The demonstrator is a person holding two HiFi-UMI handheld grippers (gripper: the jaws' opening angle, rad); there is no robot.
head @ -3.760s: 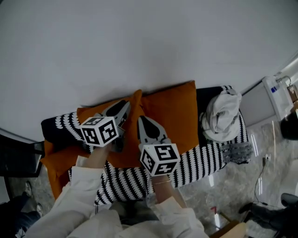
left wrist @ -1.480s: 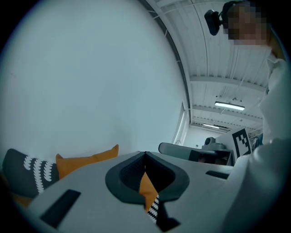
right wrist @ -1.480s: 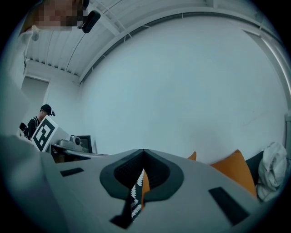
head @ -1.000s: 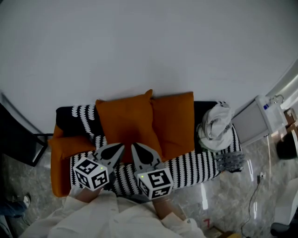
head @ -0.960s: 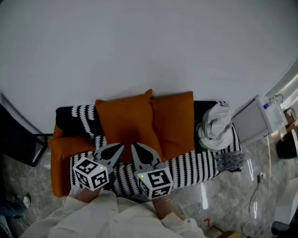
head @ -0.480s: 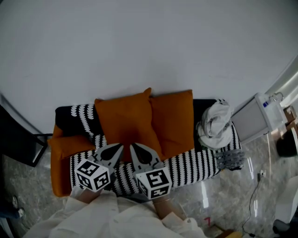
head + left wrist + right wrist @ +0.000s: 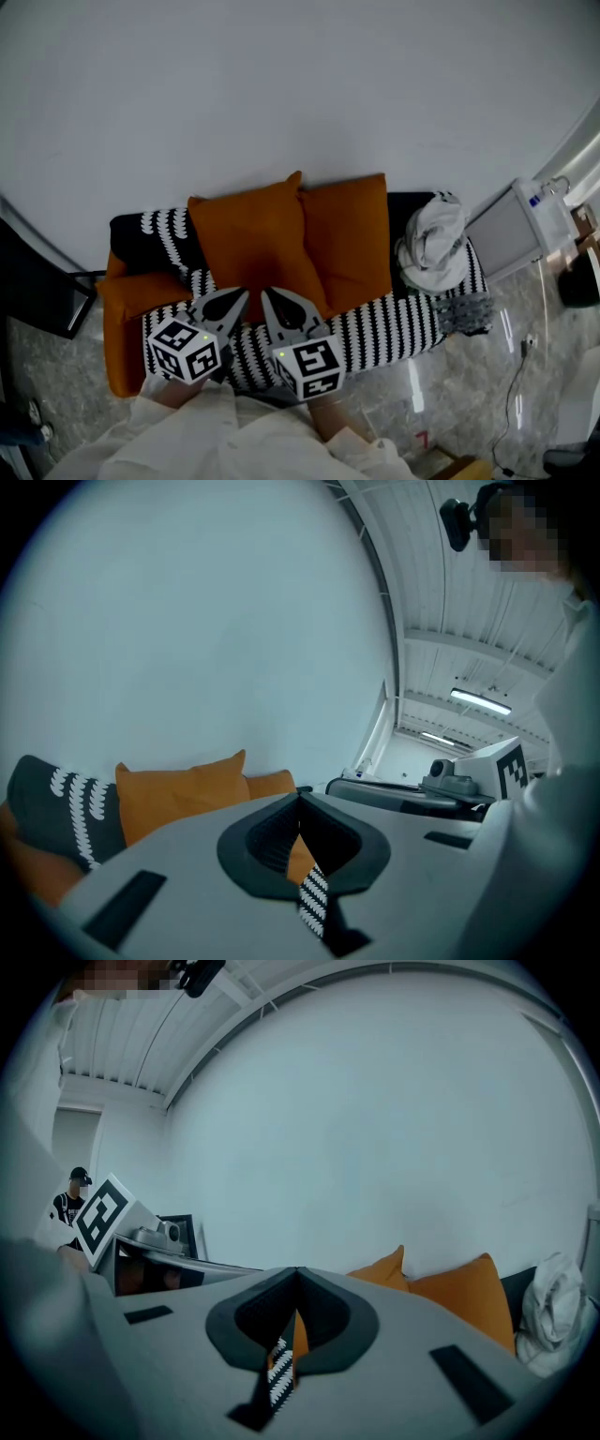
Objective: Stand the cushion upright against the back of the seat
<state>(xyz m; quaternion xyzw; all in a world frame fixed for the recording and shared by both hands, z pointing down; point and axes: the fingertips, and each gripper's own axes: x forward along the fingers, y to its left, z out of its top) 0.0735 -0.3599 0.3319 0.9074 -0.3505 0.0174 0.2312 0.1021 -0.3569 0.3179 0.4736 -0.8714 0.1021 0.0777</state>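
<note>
Two orange cushions stand upright side by side against the back of the striped sofa [image 7: 394, 333]: the left cushion [image 7: 248, 239], its top corner tilted, and the right cushion [image 7: 352, 234]. The left gripper view shows the left cushion [image 7: 178, 794]; the right gripper view shows the right cushion [image 7: 464, 1297]. My left gripper [image 7: 242, 294] and right gripper [image 7: 267, 294] hover close together over the seat's front edge, just short of the left cushion. Both are shut with nothing between their jaws, as the left gripper [image 7: 300, 797] and right gripper [image 7: 297, 1271] show in their own views.
A third orange cushion [image 7: 131, 295] lies at the sofa's left end. A white bundled cloth [image 7: 433, 242] sits at the right end, with a grey knitted piece [image 7: 464, 312] hanging over the front. A white appliance [image 7: 525, 225] stands right of the sofa and a dark object [image 7: 37, 291] to its left.
Since the oldest frame both grippers have drawn back off the left cushion to the seat's front edge, and that cushion now stands against the back. Nothing moved over the last second.
</note>
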